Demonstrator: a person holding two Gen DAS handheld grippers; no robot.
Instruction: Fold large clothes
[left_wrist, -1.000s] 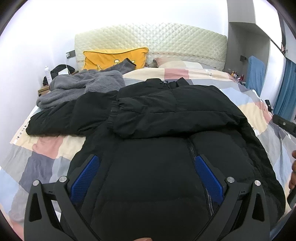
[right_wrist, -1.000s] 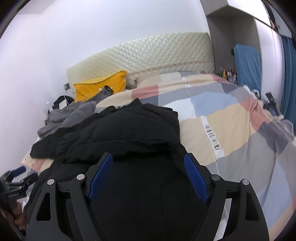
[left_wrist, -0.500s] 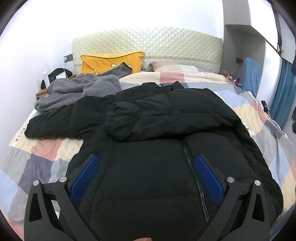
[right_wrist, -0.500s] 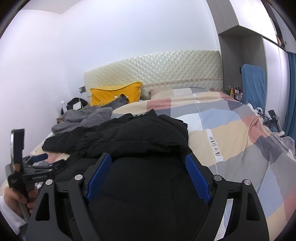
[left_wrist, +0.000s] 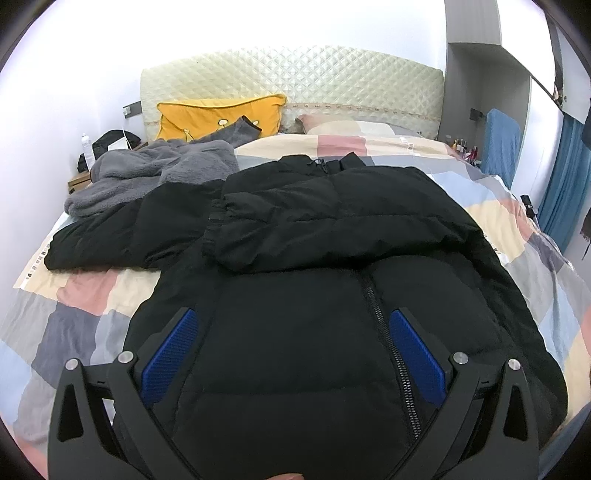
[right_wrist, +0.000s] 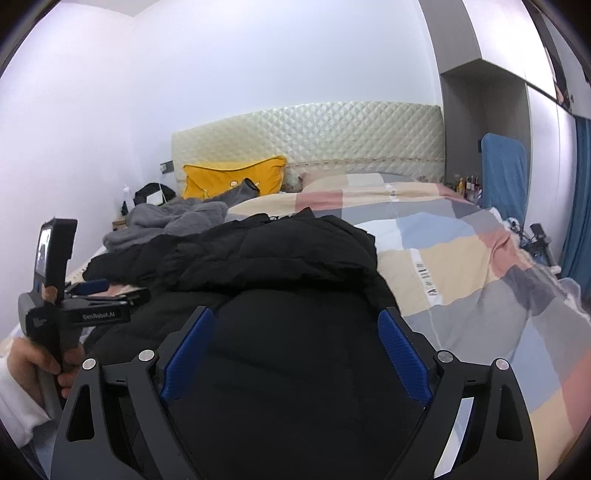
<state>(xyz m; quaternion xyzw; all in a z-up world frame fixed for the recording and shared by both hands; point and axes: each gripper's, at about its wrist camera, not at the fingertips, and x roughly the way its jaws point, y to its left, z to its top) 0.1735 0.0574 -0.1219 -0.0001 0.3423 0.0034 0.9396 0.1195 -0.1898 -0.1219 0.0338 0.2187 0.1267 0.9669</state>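
A large black puffer jacket (left_wrist: 314, 258) lies front up on the bed, its zipper (left_wrist: 384, 332) running toward me. Its right sleeve is folded across the chest; the other sleeve (left_wrist: 122, 232) stretches out to the left. My left gripper (left_wrist: 291, 347) is open and empty above the jacket's lower front. My right gripper (right_wrist: 295, 350) is open and empty above the jacket's (right_wrist: 280, 266) lower right part. The left gripper also shows in the right wrist view (right_wrist: 92, 291), held in a hand at the left.
The bed has a patchwork quilt (left_wrist: 517, 236) and a quilted cream headboard (left_wrist: 295, 81). A grey fleece garment (left_wrist: 155, 173) and a yellow pillow (left_wrist: 218, 118) lie at the far left. A nightstand with a bottle (left_wrist: 85, 144) stands left, a blue curtain (left_wrist: 561, 184) right.
Both grippers have risen and drawn back from the jacket; the right view now tilts up and shows more wall. The left gripper has come into the right view. Both stay open.
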